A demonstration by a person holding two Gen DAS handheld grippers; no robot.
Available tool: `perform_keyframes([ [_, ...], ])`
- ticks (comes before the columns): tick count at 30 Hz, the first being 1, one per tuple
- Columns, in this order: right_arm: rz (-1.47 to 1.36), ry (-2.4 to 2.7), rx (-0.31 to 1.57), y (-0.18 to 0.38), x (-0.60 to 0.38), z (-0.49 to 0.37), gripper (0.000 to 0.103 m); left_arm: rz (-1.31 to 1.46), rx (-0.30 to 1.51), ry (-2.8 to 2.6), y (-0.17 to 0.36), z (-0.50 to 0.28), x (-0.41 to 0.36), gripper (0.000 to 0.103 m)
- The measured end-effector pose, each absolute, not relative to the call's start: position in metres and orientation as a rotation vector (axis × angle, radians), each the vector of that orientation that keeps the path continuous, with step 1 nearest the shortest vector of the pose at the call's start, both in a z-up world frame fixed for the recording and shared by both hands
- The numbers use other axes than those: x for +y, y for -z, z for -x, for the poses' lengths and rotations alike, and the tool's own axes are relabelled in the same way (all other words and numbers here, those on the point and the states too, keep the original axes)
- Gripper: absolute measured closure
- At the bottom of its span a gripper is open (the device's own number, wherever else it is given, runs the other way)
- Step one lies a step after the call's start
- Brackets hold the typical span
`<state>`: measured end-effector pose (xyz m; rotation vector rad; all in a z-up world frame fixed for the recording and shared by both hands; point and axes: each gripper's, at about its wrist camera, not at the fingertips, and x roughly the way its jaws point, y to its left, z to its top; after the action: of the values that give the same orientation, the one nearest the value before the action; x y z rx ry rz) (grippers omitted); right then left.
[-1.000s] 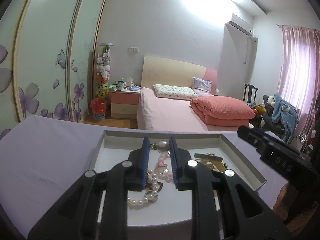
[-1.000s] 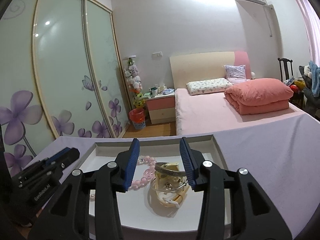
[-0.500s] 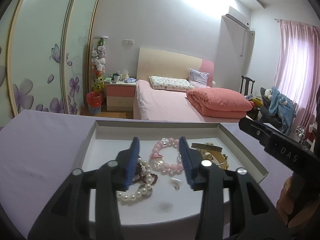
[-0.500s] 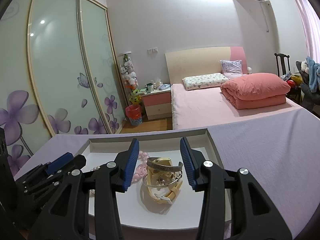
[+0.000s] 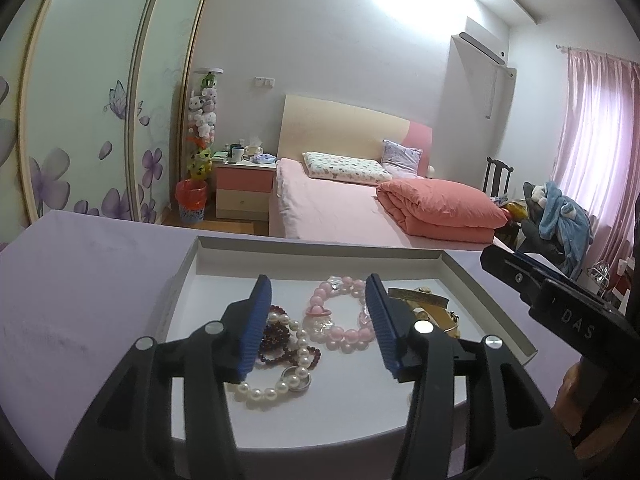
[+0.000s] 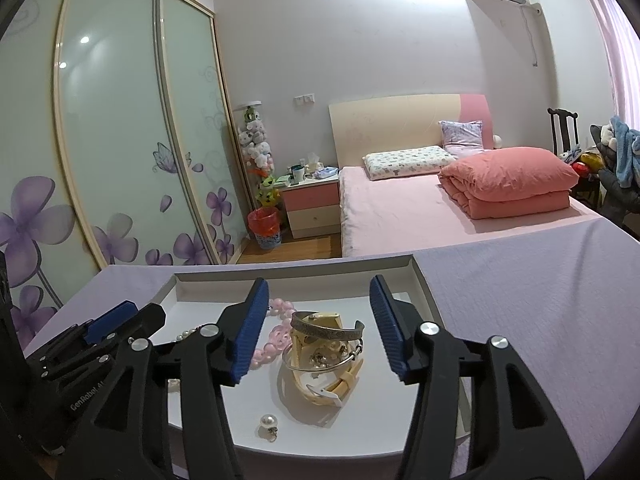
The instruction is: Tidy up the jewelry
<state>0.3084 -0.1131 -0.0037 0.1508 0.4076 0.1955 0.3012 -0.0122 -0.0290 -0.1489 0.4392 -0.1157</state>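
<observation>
A shallow white tray (image 5: 496, 312) on a lilac-covered table holds jewelry. In the left wrist view I see a pink bead bracelet (image 5: 344, 320), a white pearl strand (image 5: 276, 384), a dark red bead bracelet (image 5: 276, 340) and gold-toned bangles (image 5: 424, 304). My left gripper (image 5: 318, 320) is open and empty above them. In the right wrist view a silver cuff (image 6: 326, 330) lies on a cream watch (image 6: 324, 376), with a loose pearl earring (image 6: 268, 424) in front. My right gripper (image 6: 318, 328) is open and empty over the cuff. The left gripper (image 6: 100, 336) shows at the left.
The lilac tablecloth (image 6: 540, 320) spreads right of the tray (image 6: 424, 284). Beyond the table stand a pink bed (image 5: 340, 216), a nightstand (image 5: 244, 188), a red bin (image 5: 192, 200) and sliding wardrobe doors (image 6: 120, 140). The right gripper (image 5: 560, 304) juts in at the tray's right edge.
My left gripper opened, let a pearl earring drop onto the tray, and pulled back and up. My right gripper stayed open and drew back slightly.
</observation>
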Motion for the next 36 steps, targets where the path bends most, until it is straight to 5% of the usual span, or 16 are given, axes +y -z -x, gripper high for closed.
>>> perform_keyframes([
  [5,-0.142,-0.175,0.395,0.001,-0.113,-0.304,0.030,0.143,0.425,0.080,0.025,-0.296,-0.009,0.036],
  [7,-0.135,-0.163,0.384,-0.004,-0.112,-0.298,0.011,0.148,0.411,0.063,0.021,-0.288,-0.004,0.025],
  [11,-0.098,-0.147,0.380,-0.011,-0.107,-0.282,0.002,0.166,0.371,0.045,0.007,-0.258,0.012,0.004],
  [36,-0.051,-0.147,0.412,-0.010,-0.098,-0.134,0.002,0.068,0.327,0.027,-0.010,-0.070,0.031,0.004],
])
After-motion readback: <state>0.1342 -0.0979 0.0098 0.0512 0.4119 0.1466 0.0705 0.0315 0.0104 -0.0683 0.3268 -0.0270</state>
